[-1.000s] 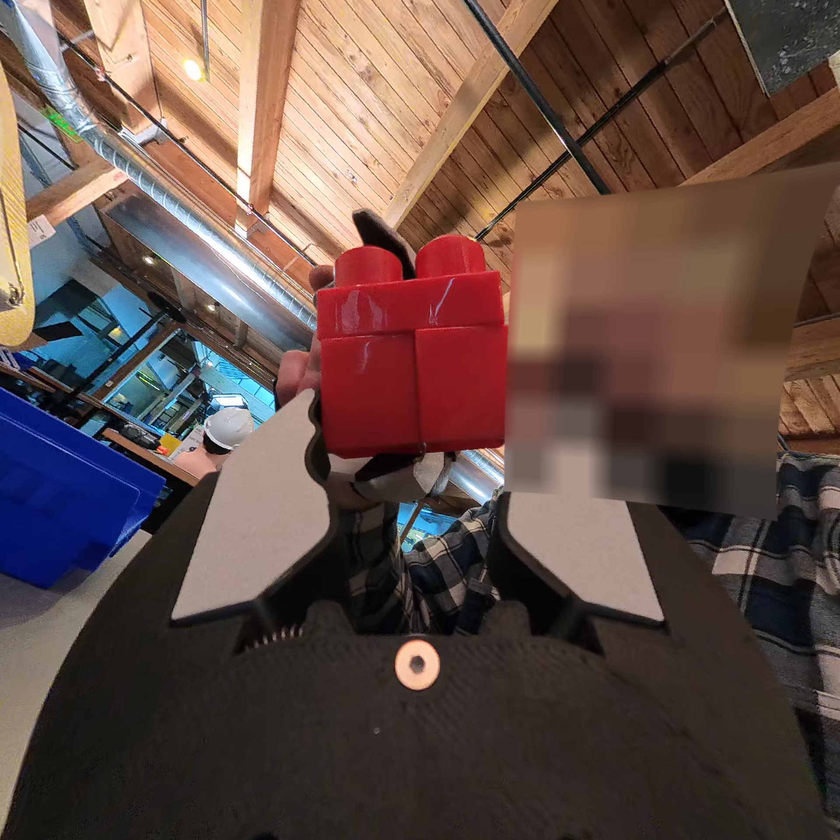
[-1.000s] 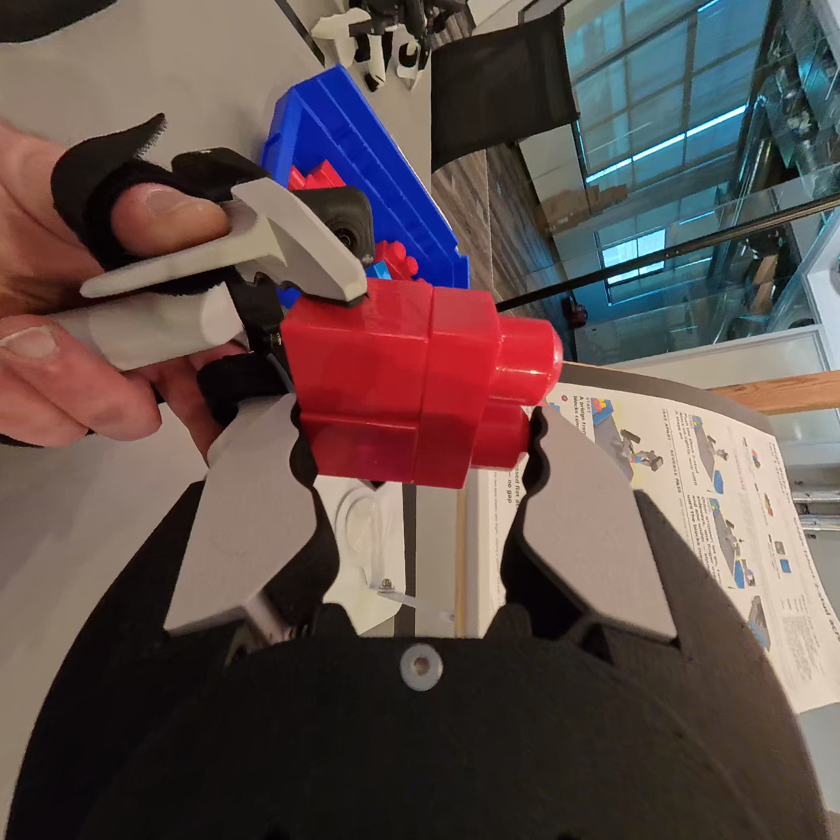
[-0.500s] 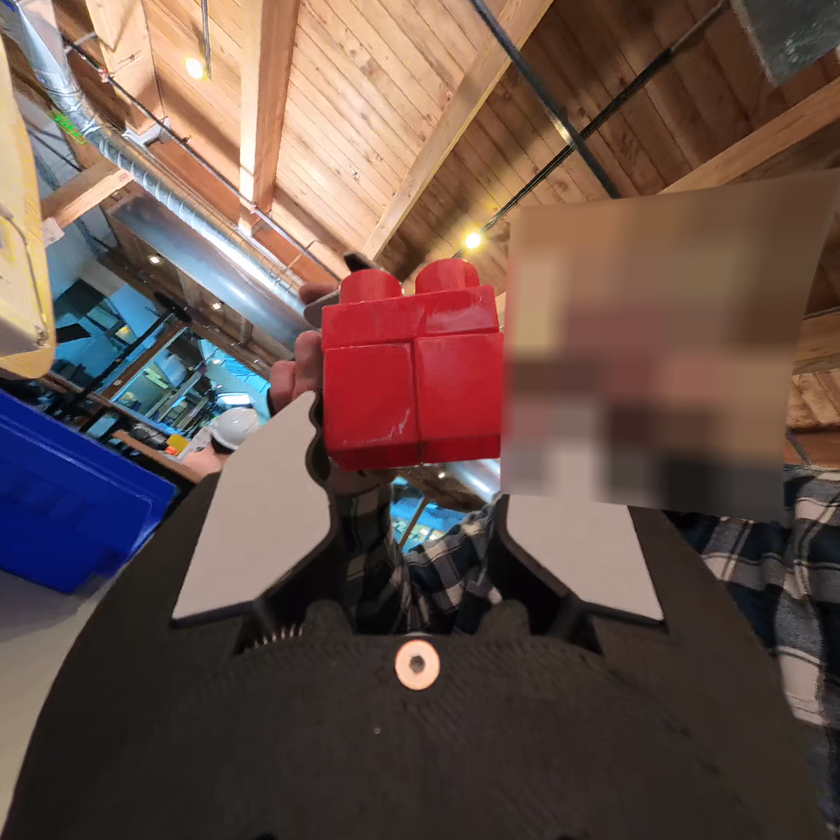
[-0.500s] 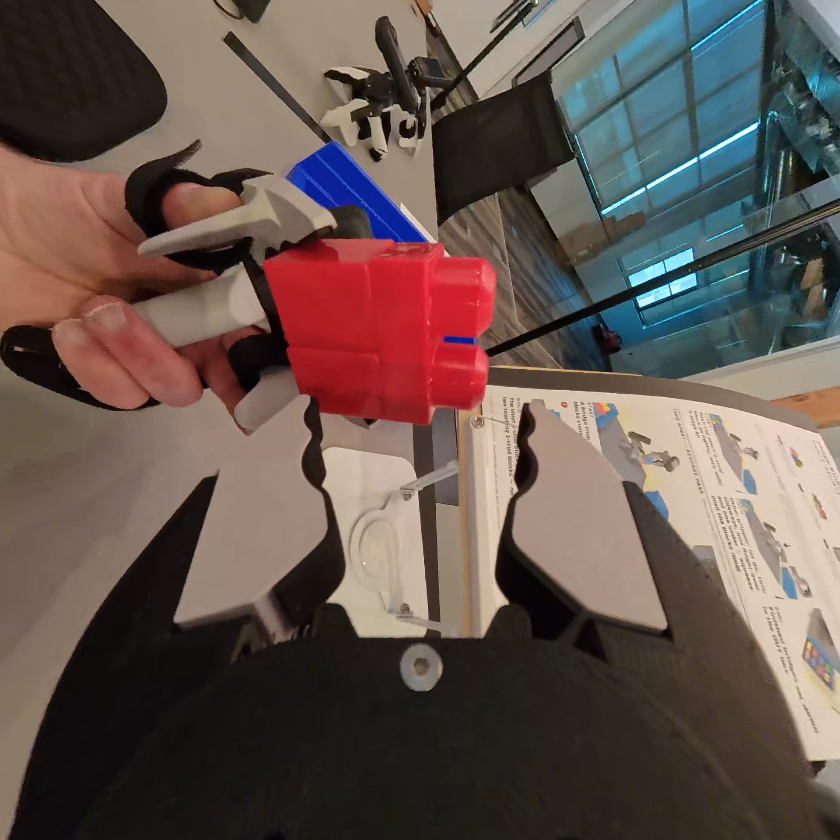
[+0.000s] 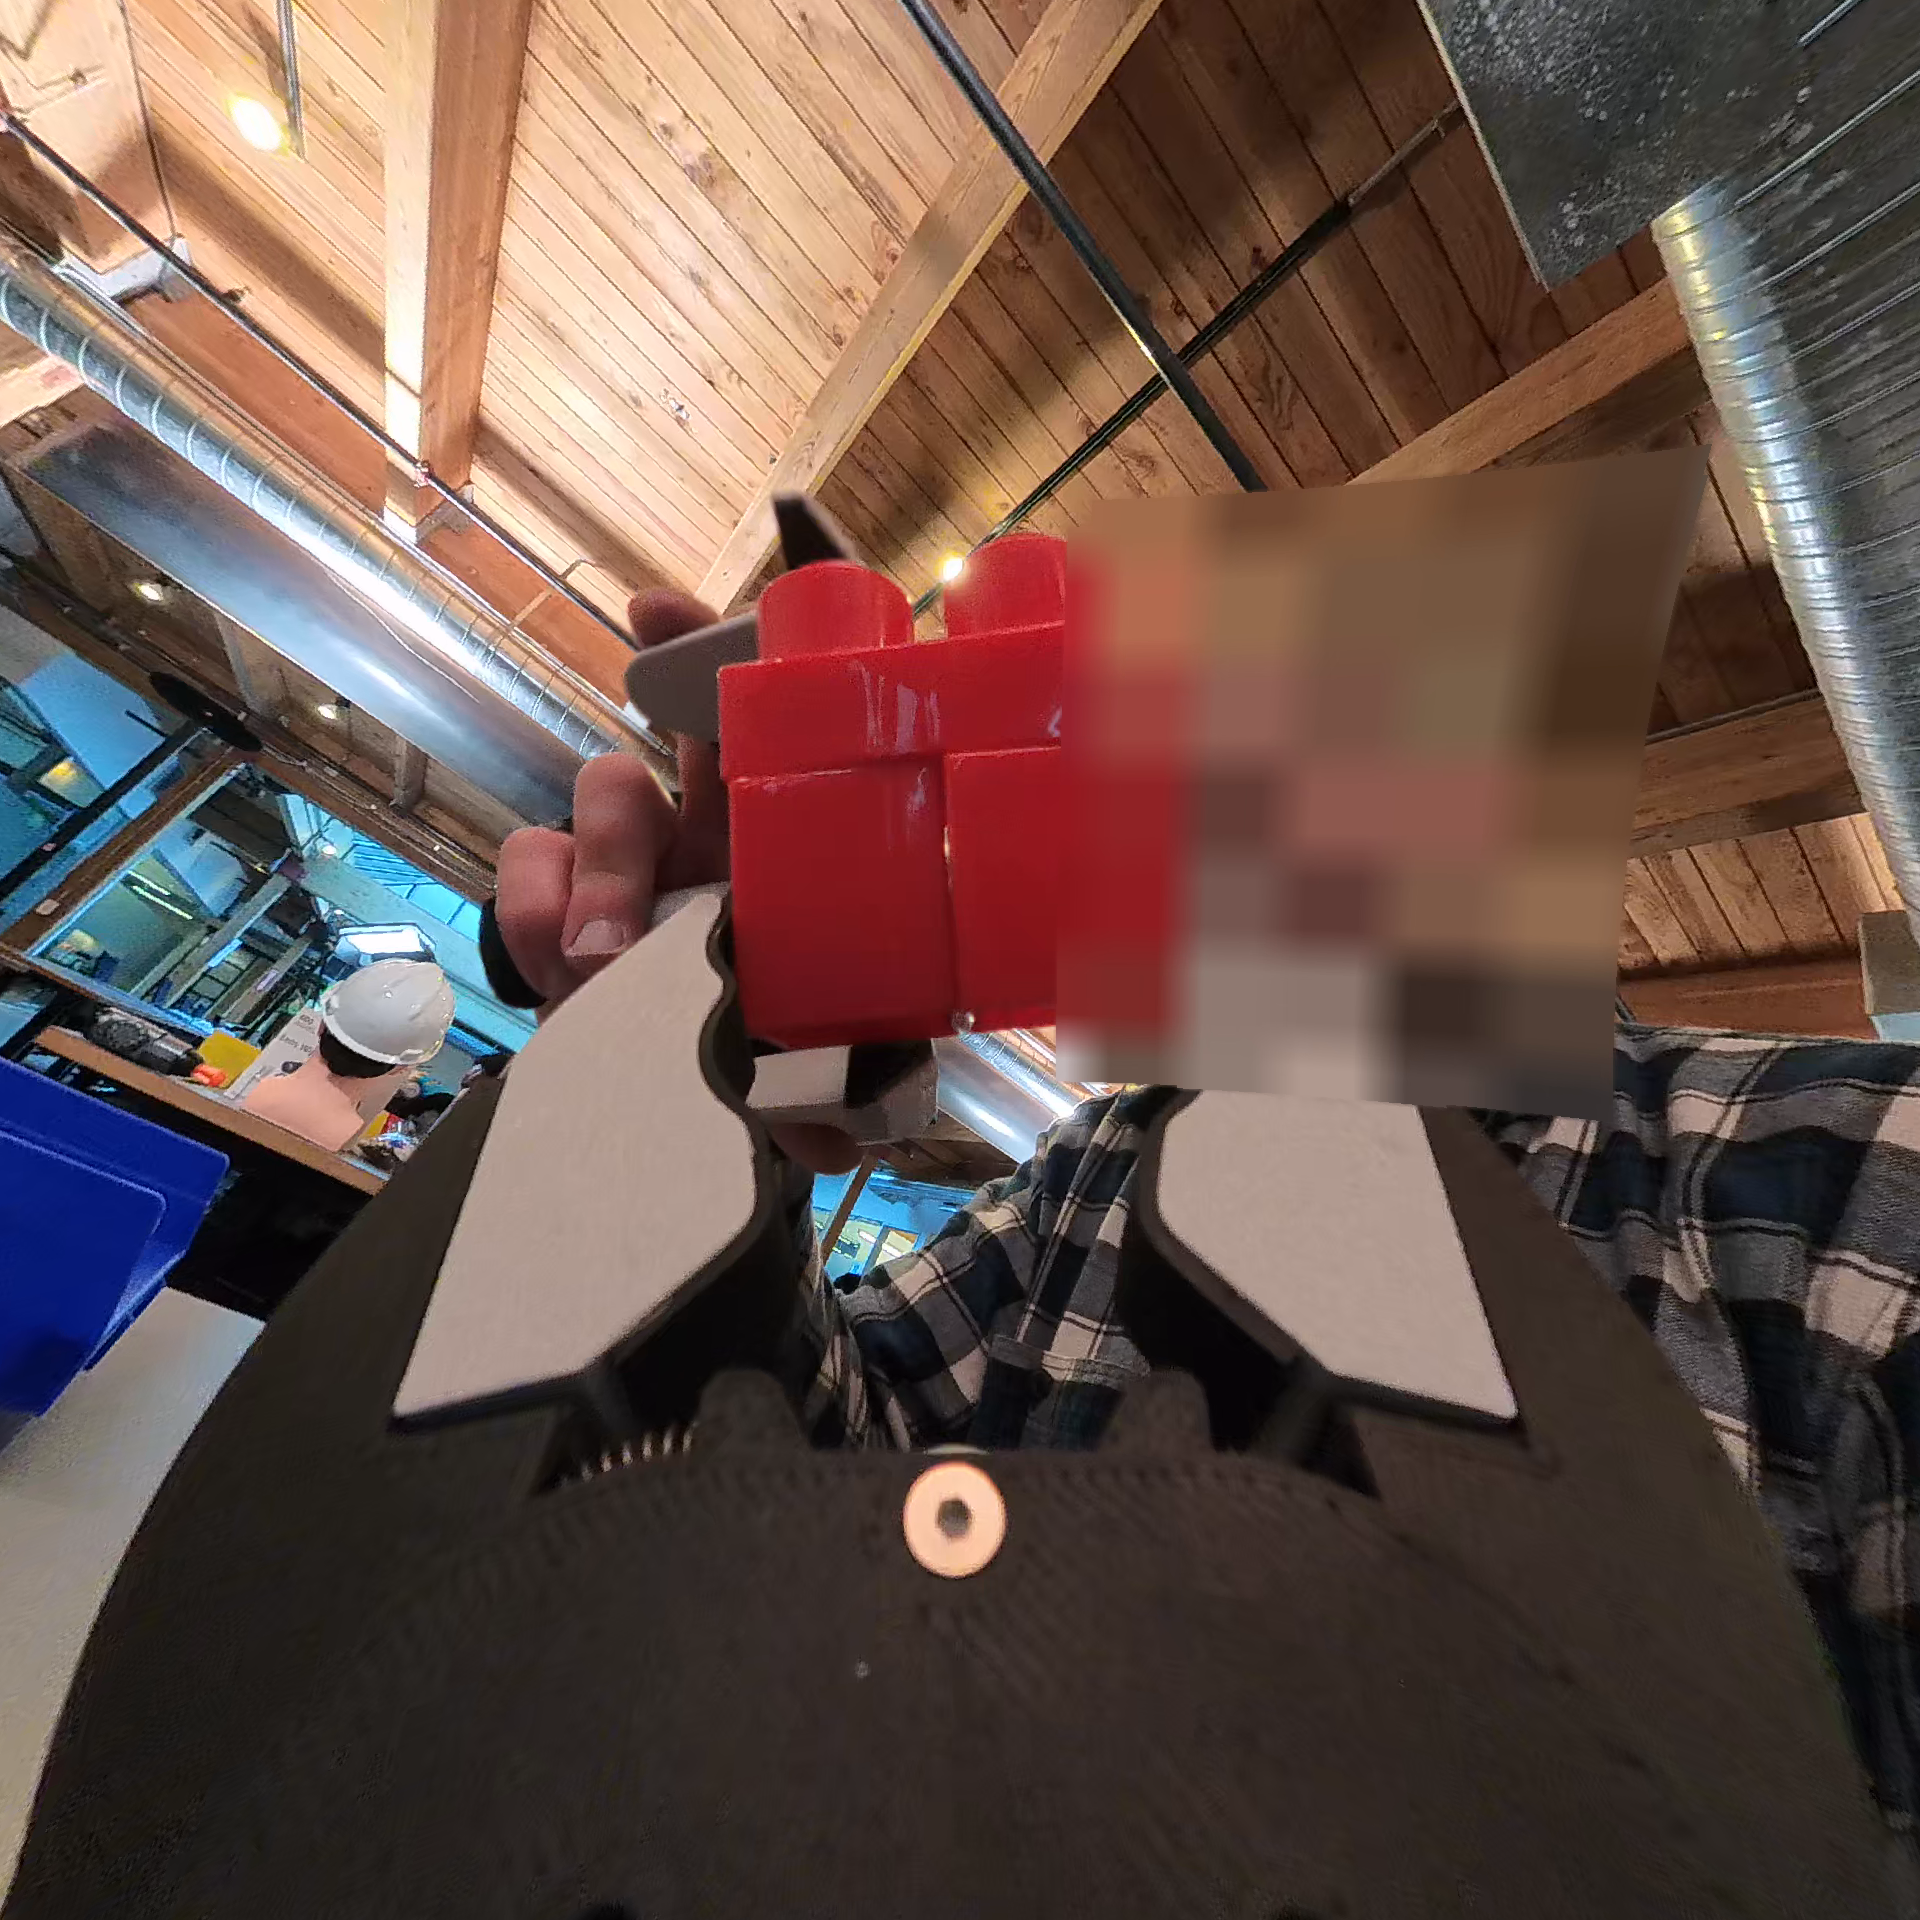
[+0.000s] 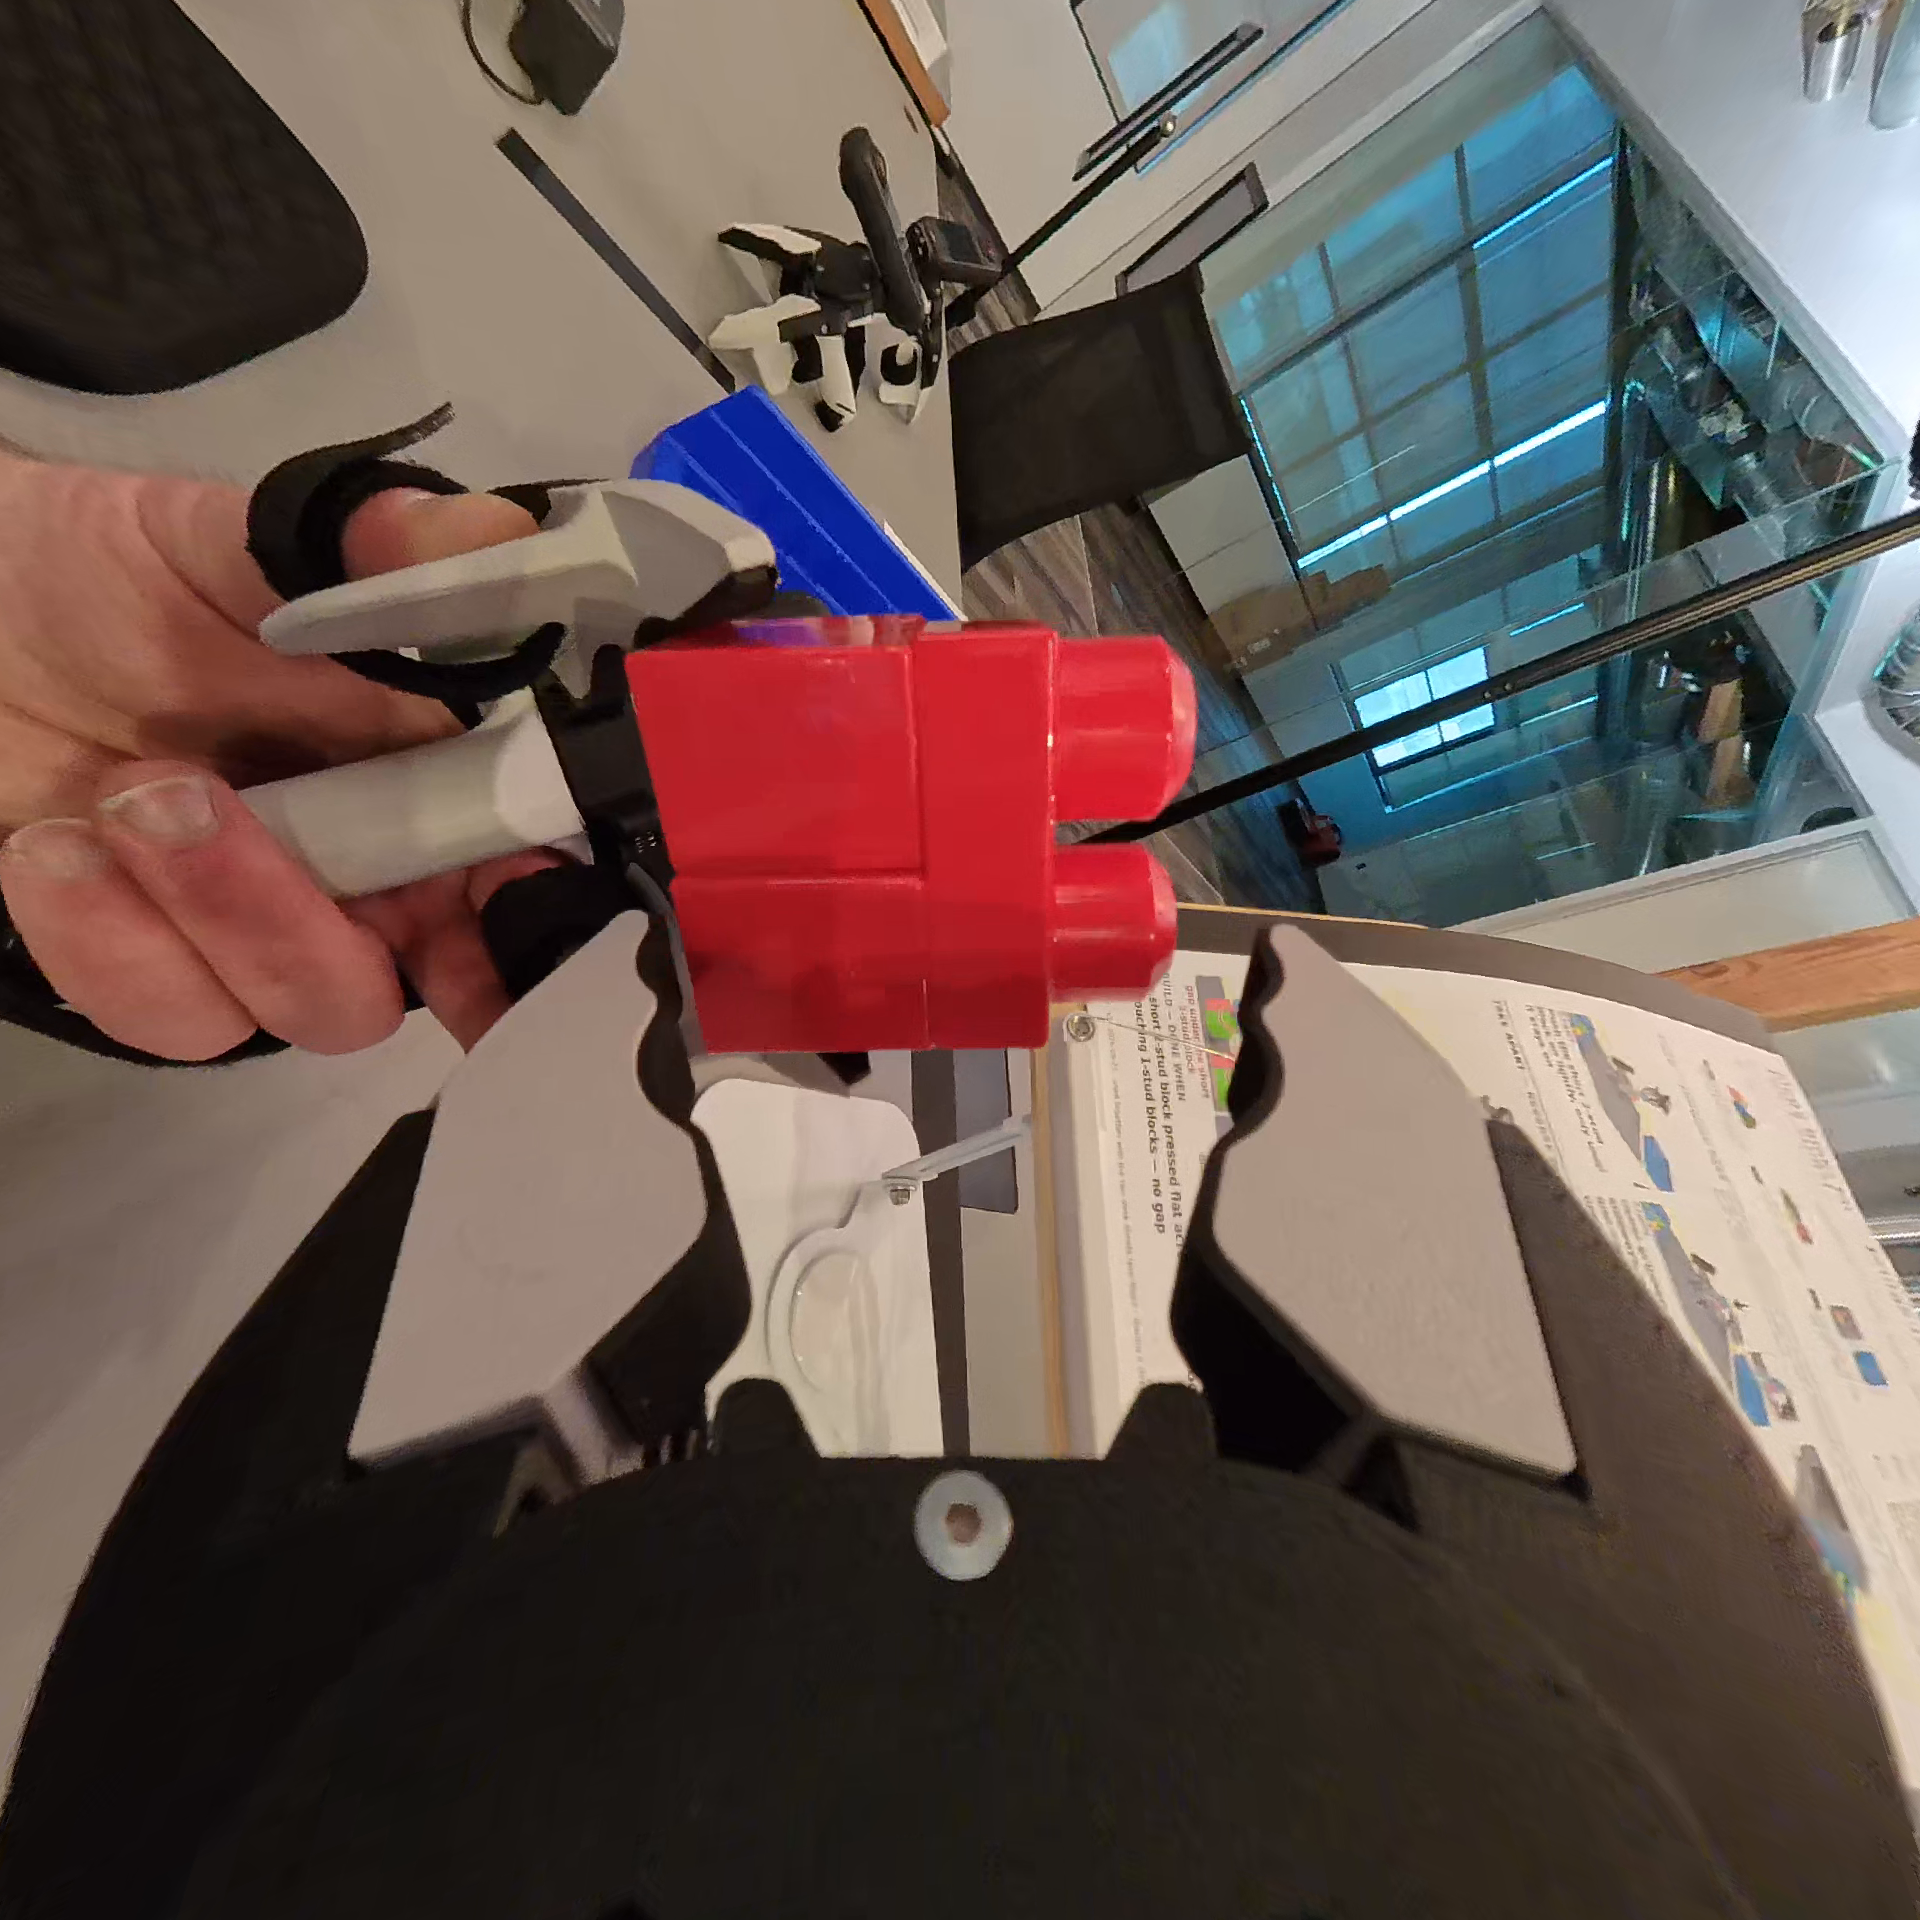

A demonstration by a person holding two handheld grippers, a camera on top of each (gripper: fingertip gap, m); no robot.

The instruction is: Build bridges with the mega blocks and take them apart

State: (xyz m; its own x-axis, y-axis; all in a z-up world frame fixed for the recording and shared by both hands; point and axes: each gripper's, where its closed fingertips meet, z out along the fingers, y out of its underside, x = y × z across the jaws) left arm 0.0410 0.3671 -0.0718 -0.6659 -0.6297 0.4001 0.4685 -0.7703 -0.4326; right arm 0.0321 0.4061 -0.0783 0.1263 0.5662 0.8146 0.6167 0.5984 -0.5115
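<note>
A red mega block stack, one two-stud block on two single-stud blocks, is held up in the air. My left gripper is shut on its two side faces. Its left finger presses on the stack, and a blurred patch hides the right fingertip. In the right wrist view the stack lies sideways with its studs pointing right, and the left gripper's upper finger rests on its top side. My right gripper is open around the stack from base to studs. Its right finger stands clear of the studs.
A blue bin sits on the grey table behind the stack and shows at the left edge of the left wrist view. An instruction sheet lies to the right. Spare grippers and black chairs are farther off. A person in a plaid shirt is close. Less than 4 cm separates the two grippers' tips.
A second ago the stack sat between my right fingers with its studs against the right finger. It then drew away from them and has now come close again. My left gripper has kept hold throughout.
</note>
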